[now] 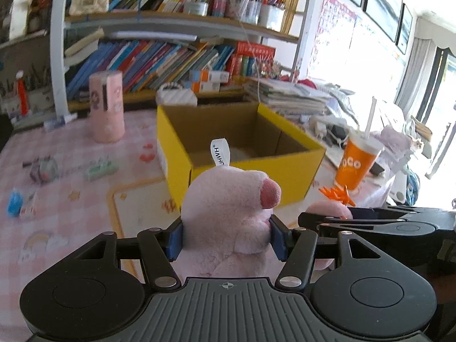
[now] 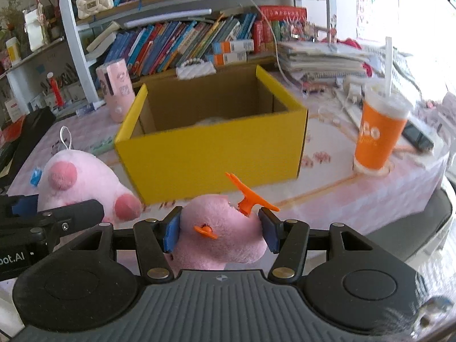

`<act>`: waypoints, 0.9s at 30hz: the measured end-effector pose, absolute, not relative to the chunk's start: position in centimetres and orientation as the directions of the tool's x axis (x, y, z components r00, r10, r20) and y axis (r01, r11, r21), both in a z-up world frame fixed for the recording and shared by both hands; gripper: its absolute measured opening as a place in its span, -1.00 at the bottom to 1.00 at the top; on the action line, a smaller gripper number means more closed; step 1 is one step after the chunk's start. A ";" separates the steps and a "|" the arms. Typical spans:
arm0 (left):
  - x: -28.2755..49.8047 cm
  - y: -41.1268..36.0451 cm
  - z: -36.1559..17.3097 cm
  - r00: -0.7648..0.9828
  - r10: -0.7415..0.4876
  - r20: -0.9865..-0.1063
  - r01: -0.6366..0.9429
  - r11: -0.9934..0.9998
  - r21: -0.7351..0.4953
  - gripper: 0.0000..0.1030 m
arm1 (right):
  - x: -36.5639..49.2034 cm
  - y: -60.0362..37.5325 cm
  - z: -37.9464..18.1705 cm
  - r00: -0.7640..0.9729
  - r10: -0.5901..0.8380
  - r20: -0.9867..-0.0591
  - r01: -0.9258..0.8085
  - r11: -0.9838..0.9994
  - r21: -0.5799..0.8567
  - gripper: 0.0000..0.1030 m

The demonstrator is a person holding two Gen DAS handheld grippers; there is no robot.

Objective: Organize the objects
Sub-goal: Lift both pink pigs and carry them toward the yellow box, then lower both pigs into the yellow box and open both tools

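A pink plush toy [image 1: 228,213] with a white label loop is held by both grippers. My left gripper [image 1: 226,238] is shut on its head end; that end shows in the right wrist view [image 2: 82,188] at the left. My right gripper [image 2: 218,233] is shut on the toy's other end [image 2: 219,236], which bears orange plastic pieces [image 2: 248,196]. The right gripper shows in the left wrist view [image 1: 327,219] at the right. An open yellow cardboard box [image 1: 285,165] [image 2: 213,154] stands just beyond the toy, with something pale lying inside.
A pink cylinder [image 1: 107,105] stands left of the box. An orange cup with a straw [image 2: 379,131] stands to its right. Small items [image 1: 42,168] lie on the pink tablecloth at left. Bookshelves [image 1: 171,57] and stacked papers [image 2: 322,57] fill the back.
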State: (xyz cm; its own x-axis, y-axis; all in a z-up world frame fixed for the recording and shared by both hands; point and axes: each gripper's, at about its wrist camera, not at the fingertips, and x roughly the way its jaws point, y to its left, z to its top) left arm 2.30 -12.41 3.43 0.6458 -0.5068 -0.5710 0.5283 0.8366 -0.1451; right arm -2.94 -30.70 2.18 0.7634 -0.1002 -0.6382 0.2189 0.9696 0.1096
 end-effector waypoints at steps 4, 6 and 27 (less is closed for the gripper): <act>4.0 -14.1 5.0 0.686 -0.511 -0.518 0.537 0.836 -0.113 0.14 | -1.6 -32.4 3.9 0.808 -0.116 -0.578 0.207 0.974 0.095 0.05; 4.7 -15.1 5.8 0.708 -0.512 -0.486 0.541 0.836 -0.092 0.14 | -0.7 -33.3 4.9 0.831 -0.122 -0.542 0.197 0.977 0.083 0.05; 12.7 -23.9 3.9 0.782 -0.337 -0.524 0.430 0.900 0.062 0.14 | 13.2 -39.1 5.5 0.857 -0.003 -0.515 -0.030 0.998 -0.055 0.06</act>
State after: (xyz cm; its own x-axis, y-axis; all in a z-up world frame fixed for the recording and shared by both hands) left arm 12.74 -23.90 3.89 0.7818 -0.3375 -0.5244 0.4304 0.9005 0.0623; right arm 13.21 -39.09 5.46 0.8569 -0.0027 -0.5155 -0.0302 0.9980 -0.0554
